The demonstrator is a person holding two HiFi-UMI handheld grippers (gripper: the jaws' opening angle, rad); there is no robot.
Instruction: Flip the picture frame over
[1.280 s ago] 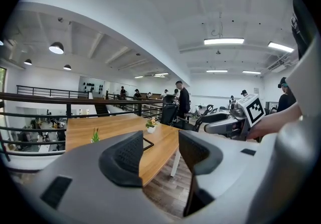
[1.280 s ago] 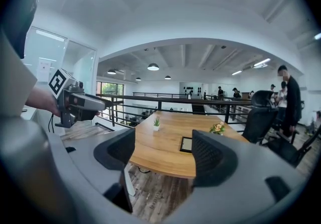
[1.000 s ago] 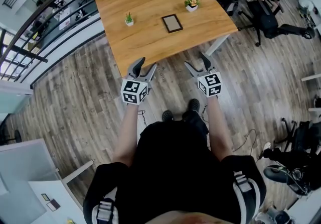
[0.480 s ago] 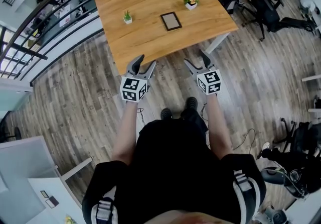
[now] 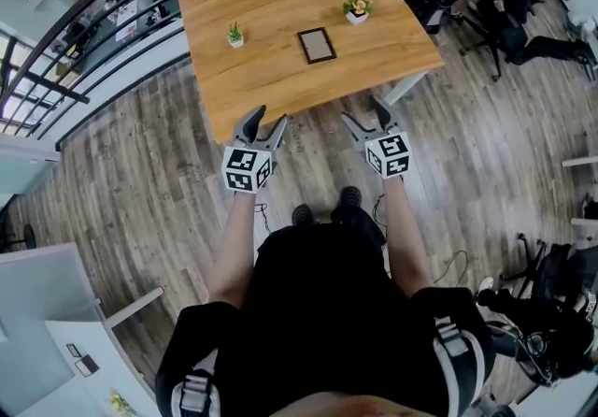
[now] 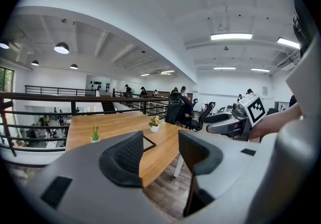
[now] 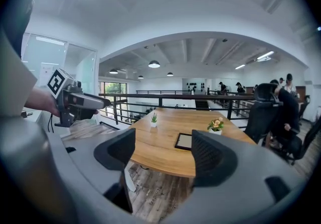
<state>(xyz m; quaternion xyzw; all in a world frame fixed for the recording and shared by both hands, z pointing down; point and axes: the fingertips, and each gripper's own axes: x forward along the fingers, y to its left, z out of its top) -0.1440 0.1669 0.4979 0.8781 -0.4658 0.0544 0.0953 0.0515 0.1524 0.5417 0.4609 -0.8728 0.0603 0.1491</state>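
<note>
A small dark-rimmed picture frame point(image 5: 317, 45) lies flat near the middle of the wooden table point(image 5: 280, 88); it also shows in the right gripper view point(image 7: 184, 141) and partly behind a jaw in the left gripper view point(image 6: 149, 142). My left gripper point(image 5: 265, 124) hangs open over the floor just short of the table's near edge, nothing between its fingers. My right gripper point(image 5: 365, 117) is open too, level with it and also short of the table. Each gripper sees the other: the right gripper point(image 6: 220, 127) in the left gripper view, the left gripper point(image 7: 98, 101) in the right gripper view.
A small green plant point(image 5: 235, 35) stands left of the frame and a flower pot point(image 5: 357, 7) right of it. Black office chairs point(image 5: 486, 13) crowd the table's right side. A railing point(image 5: 84, 32) runs behind the table. White desks point(image 5: 65, 331) are at the lower left.
The view has shifted slightly; the grippers stay side by side before the table, a touch closer to its edge. The frame has not moved.
</note>
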